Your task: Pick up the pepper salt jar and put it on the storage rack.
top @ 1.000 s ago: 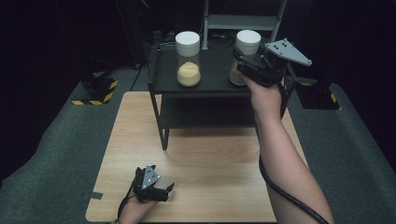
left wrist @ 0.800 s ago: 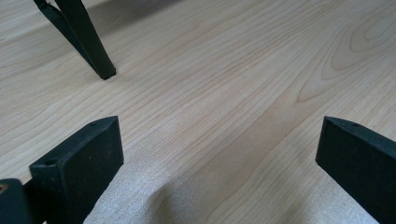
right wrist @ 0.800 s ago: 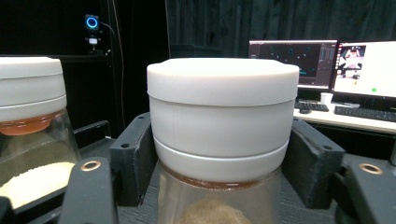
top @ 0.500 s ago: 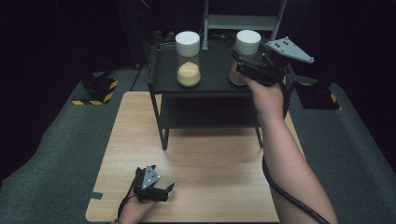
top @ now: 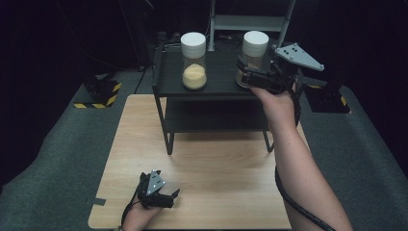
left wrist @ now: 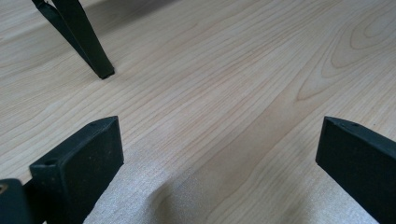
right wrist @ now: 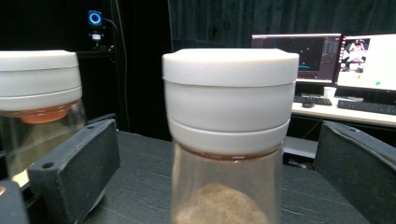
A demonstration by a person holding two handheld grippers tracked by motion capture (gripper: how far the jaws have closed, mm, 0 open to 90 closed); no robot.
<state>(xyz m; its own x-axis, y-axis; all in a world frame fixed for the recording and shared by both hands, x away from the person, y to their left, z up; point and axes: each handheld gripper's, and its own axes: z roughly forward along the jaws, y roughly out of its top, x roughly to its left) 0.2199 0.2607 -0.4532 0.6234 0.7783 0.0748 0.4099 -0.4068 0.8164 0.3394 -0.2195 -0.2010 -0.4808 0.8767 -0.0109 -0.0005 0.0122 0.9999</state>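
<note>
Counting two white-lidded jars (top: 194, 60) on one black shelf (top: 216, 91)

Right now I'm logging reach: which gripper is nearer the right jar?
Right. The right gripper brackets the right jar on the shelf; the left gripper rests far off, on the table.

A light wooden counter (top: 216, 168) stands on grey carpet (top: 53, 163), and the room beyond it is dark, hung with black curtains (right wrist: 261, 16). Yellow-and-black striped bases (top: 98, 94) rest on the floor at both back corners. Farther off, lit monitors (right wrist: 299, 56) and a keyboard (right wrist: 366, 106) sit on a pale desk (right wrist: 345, 115).
</note>
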